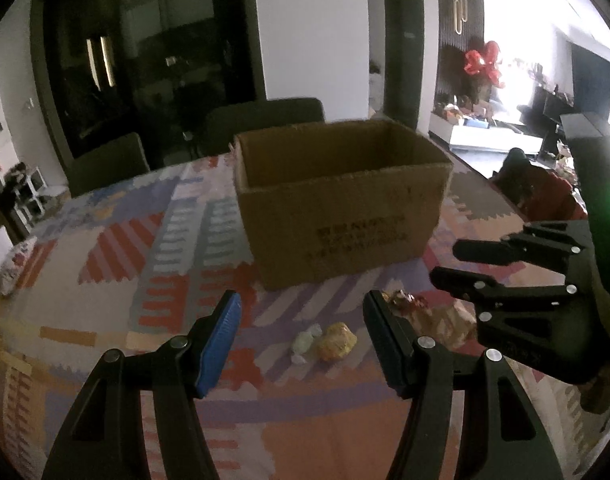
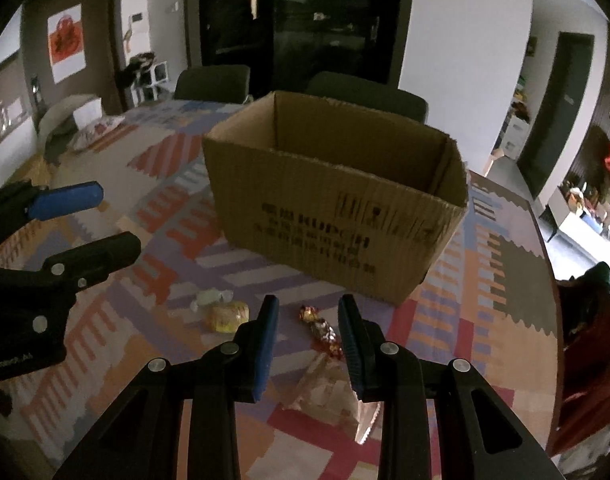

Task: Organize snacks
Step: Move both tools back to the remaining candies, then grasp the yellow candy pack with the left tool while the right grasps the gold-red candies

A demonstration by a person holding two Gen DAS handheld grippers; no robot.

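From your left wrist camera, your left gripper (image 1: 301, 336) hangs over the patterned tablecloth (image 1: 117, 280) with its jaws spread and nothing between them; the blue pad shows on the left finger. Just past the tips, in the gap between the fingers, lie two small snacks touching each other: a pale green wrapped candy (image 1: 304, 343) and, to its right, a yellow wrapped snack (image 1: 337, 341). Behind them stands the open cardboard box (image 1: 337, 208), upright on the cloth, its inside hidden from this angle. A red-and-gold foil candy (image 1: 405, 302) peeks out just beyond your right finger, with a clear packet (image 1: 453, 322) beside it, partly covered. Your right gripper (image 1: 443, 264) comes in from the right edge, its two black fingers close together with only a narrow gap. From your right wrist camera, the right gripper (image 2: 309, 344) also holds nothing, its jaws standing narrowly apart. The foil candy (image 2: 321, 330) lies on the cloth between the fingertips, untouched as far as you can see, and the clear packet (image 2: 329, 392) lies nearer you, under the right finger. To the left sit the yellow snack (image 2: 227, 316) and the pale candy (image 2: 209, 298), near the box's front wall (image 2: 325, 220). Your left gripper (image 2: 105, 220) shows at the left edge, fingers apart.
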